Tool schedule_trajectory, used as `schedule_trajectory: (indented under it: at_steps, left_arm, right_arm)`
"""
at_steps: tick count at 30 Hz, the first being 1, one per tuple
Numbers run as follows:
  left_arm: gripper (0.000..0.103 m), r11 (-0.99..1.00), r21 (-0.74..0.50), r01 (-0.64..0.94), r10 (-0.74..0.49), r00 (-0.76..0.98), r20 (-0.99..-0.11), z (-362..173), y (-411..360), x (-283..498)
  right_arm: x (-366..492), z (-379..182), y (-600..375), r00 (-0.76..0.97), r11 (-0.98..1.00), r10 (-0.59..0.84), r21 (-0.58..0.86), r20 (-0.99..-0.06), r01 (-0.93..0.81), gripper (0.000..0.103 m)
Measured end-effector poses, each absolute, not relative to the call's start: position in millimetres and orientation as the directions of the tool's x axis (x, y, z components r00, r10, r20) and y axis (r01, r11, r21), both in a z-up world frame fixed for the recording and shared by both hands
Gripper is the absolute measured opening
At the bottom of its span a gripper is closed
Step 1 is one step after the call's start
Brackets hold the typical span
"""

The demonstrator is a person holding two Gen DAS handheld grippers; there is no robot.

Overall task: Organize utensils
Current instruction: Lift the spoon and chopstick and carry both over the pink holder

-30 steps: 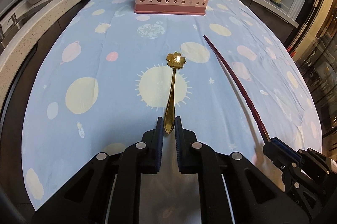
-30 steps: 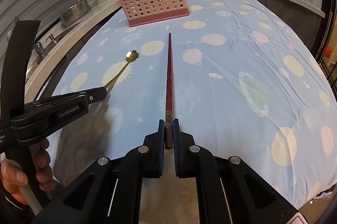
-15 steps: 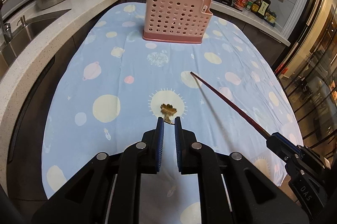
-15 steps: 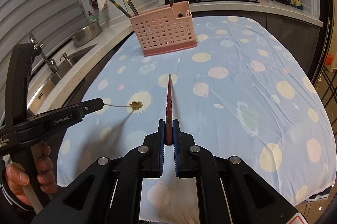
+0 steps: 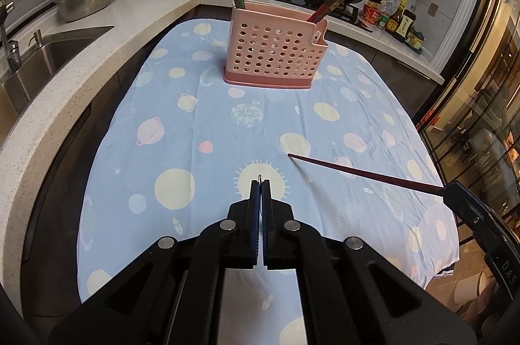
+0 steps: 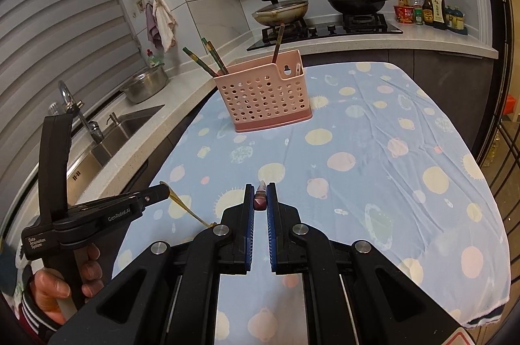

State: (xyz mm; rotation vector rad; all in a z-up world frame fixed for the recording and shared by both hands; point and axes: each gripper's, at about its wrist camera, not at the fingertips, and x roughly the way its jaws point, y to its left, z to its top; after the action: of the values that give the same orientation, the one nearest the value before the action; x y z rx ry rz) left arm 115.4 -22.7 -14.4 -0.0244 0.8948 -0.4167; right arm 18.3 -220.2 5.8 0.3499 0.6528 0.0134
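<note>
Left gripper (image 5: 260,182) clamped a gold spoon (image 6: 187,208); right gripper (image 6: 260,189) clamped a red chopstick (image 5: 360,172). Both were held above the tablecloth (image 5: 195,124), near side. Step: carrying; next calls for reaching the far pink holder (image 5: 273,56).

My right gripper (image 6: 260,198) — jaws closed on the butt end of a dark red chopstick (image 6: 260,198), which points straight ahead and shows end-on between the blue pads (image 6: 249,215). At lower left, my left gripper (image 6: 164,189) is held by my left hand (image 6: 58,289); its jaws pinch a gold spoon (image 6: 187,208) by the handle, the bowl end hidden behind my right gripper's body. Ahead, on the blue planet-print cloth (image 6: 373,169) covering the counter, stands a pink perforated utensil holder (image 6: 265,91) — upright, with several chopsticks (image 6: 208,59) leaning out of its left end and one more from its middle.
</note>
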Motion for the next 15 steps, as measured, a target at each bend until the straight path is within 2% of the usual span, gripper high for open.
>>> schedule_trajectory:
  at_steps: [6,15]
  left_arm:
    - [0.001,0.922,-0.177,0.344,-0.355,0.572,-0.739,-0.6,-18.8,116.8]
    - [0.001,0.921,-0.127,0.368,-0.348,0.634,-0.691,40.7,-26.0,127.9]
  right_arm:
    - [19.3,16.5,-222.4,0.805,0.94,0.121,0.327,-0.581,0.094,0.007]
    - [34.5,56.7,-229.0,0.854,0.945,0.112,0.321,-0.508,0.068,0.007]
